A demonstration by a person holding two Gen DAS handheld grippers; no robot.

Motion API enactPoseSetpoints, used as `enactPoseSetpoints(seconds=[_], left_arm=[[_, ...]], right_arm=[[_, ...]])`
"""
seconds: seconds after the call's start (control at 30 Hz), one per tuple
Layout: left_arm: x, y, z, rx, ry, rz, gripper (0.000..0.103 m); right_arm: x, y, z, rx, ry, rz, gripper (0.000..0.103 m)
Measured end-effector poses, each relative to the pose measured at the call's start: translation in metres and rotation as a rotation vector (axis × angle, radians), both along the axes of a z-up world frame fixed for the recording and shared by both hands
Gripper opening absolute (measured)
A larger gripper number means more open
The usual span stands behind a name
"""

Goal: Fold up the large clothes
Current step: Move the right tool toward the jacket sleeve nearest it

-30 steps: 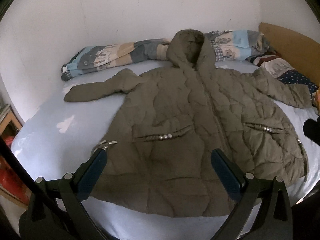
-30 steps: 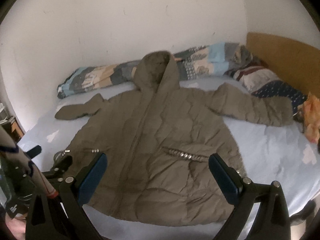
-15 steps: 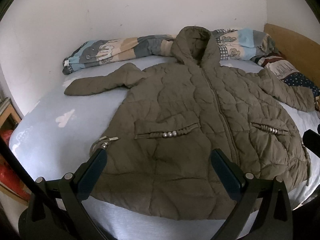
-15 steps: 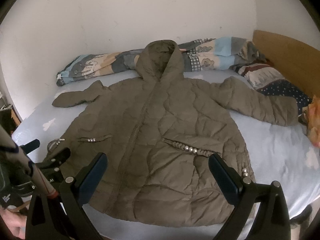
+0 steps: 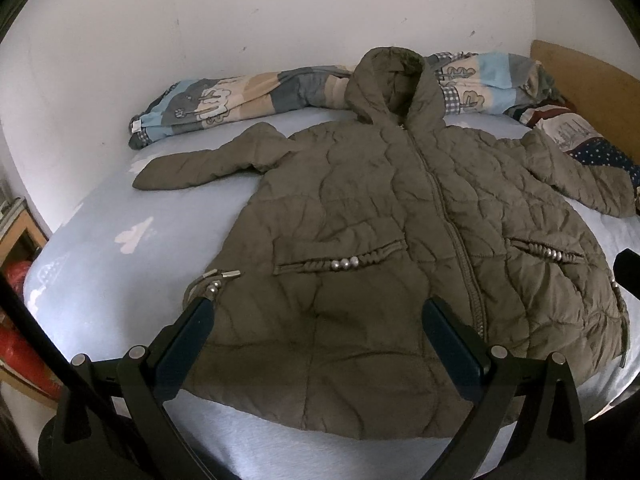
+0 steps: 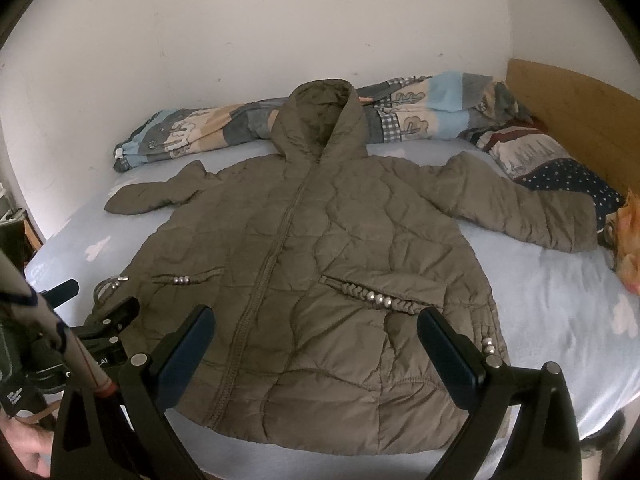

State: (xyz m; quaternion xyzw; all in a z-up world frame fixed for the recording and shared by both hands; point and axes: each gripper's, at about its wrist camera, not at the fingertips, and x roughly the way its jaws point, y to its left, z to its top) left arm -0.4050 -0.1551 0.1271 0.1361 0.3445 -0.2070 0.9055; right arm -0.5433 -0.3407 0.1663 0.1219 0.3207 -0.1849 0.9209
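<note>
Left gripper (image 5: 316, 326) and right gripper (image 6: 316, 336) hover wide-spread above the flat jacket's (image 5: 400, 240) hem.

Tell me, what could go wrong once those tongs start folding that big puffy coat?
The coat is thick and quilted, so folds may spring back open. Its right sleeve lies against the pillows, and could drag them along. The loose drawcord with metal ends by the hem might snag the open left tongs.

home bedroom: bed (image 6: 540, 320) w/ pale blue cloud-print sheet, wooden headboard (image 6: 572, 112), rolled patchwork duvet (image 6: 420, 116) against white plaster wall (image 6: 280, 32), patterned pillow (image 6: 552, 160) at the headboard end.
</note>
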Motion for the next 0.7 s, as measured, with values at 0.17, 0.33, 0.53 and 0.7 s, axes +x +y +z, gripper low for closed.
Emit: enactPoseSetpoints(seconds=[0.17,0.33,0.53,0.7], left_arm=[[-0.001,-0.001,-0.001,0.003,-0.003,0.004,0.103],[-0.001,-0.001,-0.003,0.004,-0.001,0.005,0.103],[-0.001,-0.002,-0.002,-0.003,-0.007,0.004,0.103],[0.01,-0.014,0.019,-0.041,-0.05,-0.023,0.103]], right_arm=[[0.001,0.0,-0.001,-0.003,0.002,-0.006,0.103],[0.001,0.0,-0.001,-0.004,0.006,-0.005,0.103],[0.002,-0.002,-0.003,-0.012,0.018,-0.012,0.103],[-0.002,-0.017,-0.005,0.036,0.012,-0.053,0.103]])
